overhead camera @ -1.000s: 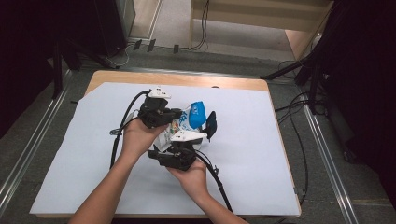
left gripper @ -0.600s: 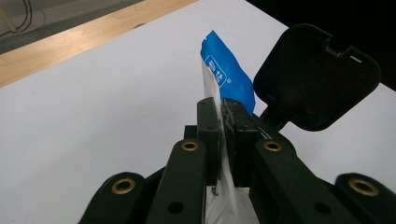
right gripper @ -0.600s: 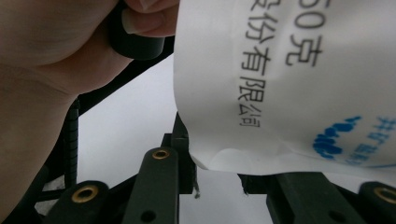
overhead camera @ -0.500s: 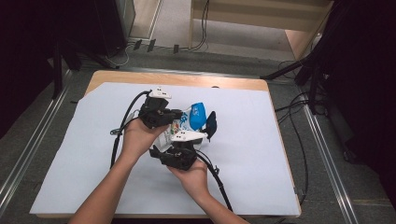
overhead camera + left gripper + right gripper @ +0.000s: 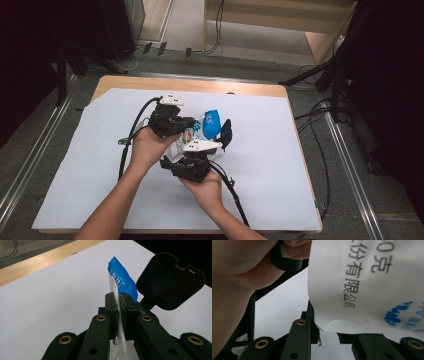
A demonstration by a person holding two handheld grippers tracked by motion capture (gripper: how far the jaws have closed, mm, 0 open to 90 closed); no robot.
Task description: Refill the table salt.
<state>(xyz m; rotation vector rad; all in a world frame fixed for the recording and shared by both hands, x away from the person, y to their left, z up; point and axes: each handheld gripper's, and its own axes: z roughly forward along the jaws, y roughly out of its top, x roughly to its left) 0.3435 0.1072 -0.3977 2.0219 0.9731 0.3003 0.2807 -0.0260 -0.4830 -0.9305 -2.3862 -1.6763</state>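
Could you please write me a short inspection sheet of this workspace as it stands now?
Surface: wooden table under a white sheet.
Job's things: blue and white pouch, held up between both grippers; black flip-lid case beside it.
Clutter: nothing seen.
Grippers: left gripper has its jaws clamped on the pouch's edge; right gripper has the pouch's lower edge between its jaws, which have just been closing; whether they press on it is unclear.
Cables: one black cable trails from the left gripper, another from the right.
Surroundings: grey floor with loose leads, metal rails, dark stands.
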